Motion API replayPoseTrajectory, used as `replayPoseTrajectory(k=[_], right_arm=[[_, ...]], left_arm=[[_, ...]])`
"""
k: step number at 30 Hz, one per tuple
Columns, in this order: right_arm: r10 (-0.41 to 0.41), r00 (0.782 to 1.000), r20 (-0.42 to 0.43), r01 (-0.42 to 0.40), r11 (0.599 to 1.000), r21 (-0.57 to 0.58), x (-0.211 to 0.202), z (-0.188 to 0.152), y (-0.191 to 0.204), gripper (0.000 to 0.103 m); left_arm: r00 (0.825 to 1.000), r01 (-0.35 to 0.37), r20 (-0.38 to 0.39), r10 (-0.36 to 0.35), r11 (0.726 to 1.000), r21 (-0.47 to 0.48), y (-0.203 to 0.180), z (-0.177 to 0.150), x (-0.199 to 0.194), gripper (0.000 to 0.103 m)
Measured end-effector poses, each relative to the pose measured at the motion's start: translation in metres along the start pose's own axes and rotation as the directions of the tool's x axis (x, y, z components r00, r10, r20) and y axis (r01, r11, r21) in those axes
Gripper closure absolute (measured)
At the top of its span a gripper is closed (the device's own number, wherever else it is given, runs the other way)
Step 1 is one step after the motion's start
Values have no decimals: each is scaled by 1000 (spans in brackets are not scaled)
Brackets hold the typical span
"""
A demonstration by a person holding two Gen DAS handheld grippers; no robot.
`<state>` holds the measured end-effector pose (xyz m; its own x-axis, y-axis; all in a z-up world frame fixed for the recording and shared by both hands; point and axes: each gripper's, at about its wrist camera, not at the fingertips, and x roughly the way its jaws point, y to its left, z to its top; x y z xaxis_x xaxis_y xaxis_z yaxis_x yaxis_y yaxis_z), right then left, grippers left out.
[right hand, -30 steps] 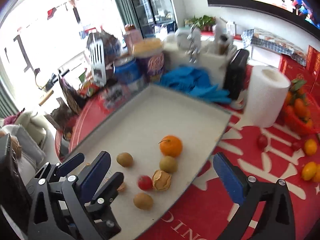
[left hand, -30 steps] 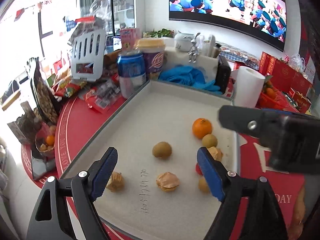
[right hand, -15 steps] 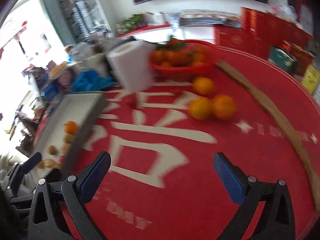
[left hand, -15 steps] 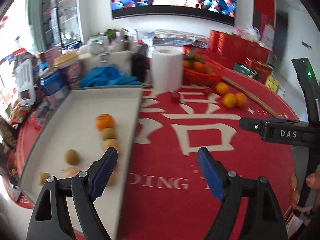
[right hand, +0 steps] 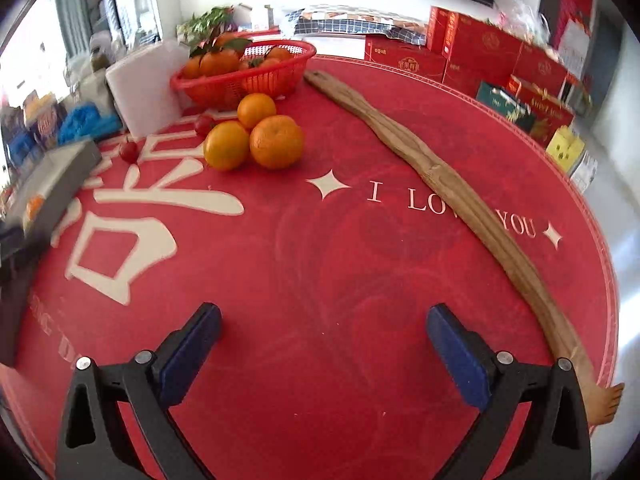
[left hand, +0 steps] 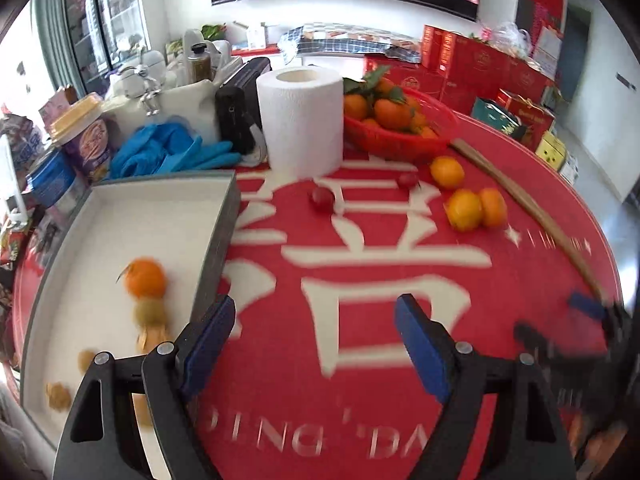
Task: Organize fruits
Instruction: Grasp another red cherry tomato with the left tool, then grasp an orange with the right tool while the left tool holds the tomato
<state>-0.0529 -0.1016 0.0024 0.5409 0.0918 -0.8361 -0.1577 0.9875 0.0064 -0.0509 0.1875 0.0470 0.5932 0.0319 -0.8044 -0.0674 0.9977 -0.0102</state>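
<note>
Grey shallow tray [left hand: 216, 236] held one orange mandarin [left hand: 145, 277]; red mesh basket [right hand: 240, 80] held mandarins. Both hand-held grippers [left hand: 314, 344] [right hand: 322, 344] stood apart, empty.

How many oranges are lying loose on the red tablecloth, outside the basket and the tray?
3. They sit together in front of the red basket: one nearest the basket, one front left, one front right. Others may be hidden behind the paper roll.

On the round table [right hand: 360, 240] the tray [left hand: 216, 232] sits at nine o'clock, an orange [left hand: 145, 278] inside it. The paper roll [left hand: 300, 120] stands at twelve, the basket [left hand: 396, 136] just right of it. Three loose oranges [right hand: 256, 136] lie before the basket; a long stick [right hand: 440, 176] runs along the three o'clock edge.
</note>
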Motion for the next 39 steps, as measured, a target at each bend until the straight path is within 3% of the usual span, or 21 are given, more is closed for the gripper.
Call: replayPoseTrajectory(k=[3, 6, 11, 15, 17, 18, 19, 20, 30, 35, 39], right_arm=[[1, 1000, 2, -1, 1000, 0, 0, 1, 0, 0], [1, 1000, 1, -1, 1000, -1, 0, 1, 0, 0], [3, 1000, 3, -3, 1000, -4, -1, 2, 2, 0], [5, 1000, 4, -5, 1000, -4, 0, 2, 3, 0], [5, 1000, 4, -5, 1000, -4, 0, 2, 3, 0], [5, 1000, 4, -5, 1000, -4, 0, 2, 3, 0], [5, 1000, 4, -5, 1000, -4, 0, 2, 3, 0], [5, 1000, 4, -5, 1000, -4, 0, 2, 3, 0], [16, 1000, 0, -16, 1000, -21, 2, 5, 4, 0], [52, 998, -18, -54, 996, -76, 16, 29, 7, 0], [67, 998, -3, -67, 993, -94, 35, 56, 10, 0]], left_arm=[[1000, -11, -24, 11, 1000, -4, -5, 21, 21, 32], [997, -46, -56, 45, 999, -4, -12, 42, 46, 38], [990, -112, -88, 109, 993, -29, -12, 62, 83, 39], [991, -107, -90, 101, 992, -69, -9, 69, 94, 40], [992, -108, -76, 103, 992, -68, -11, 69, 93, 48], [993, -97, -71, 93, 993, -60, -14, 68, 92, 58], [995, -76, -66, 73, 996, -49, -16, 66, 90, 75], [996, -67, -65, 64, 997, -41, -17, 64, 89, 79], [995, -98, -24, 99, 994, 37, -20, -5, 39, 79], [994, -109, -3, 109, 993, 39, -12, -38, 14, 79], [996, -91, 3, 91, 996, 17, -12, -45, 12, 79]])
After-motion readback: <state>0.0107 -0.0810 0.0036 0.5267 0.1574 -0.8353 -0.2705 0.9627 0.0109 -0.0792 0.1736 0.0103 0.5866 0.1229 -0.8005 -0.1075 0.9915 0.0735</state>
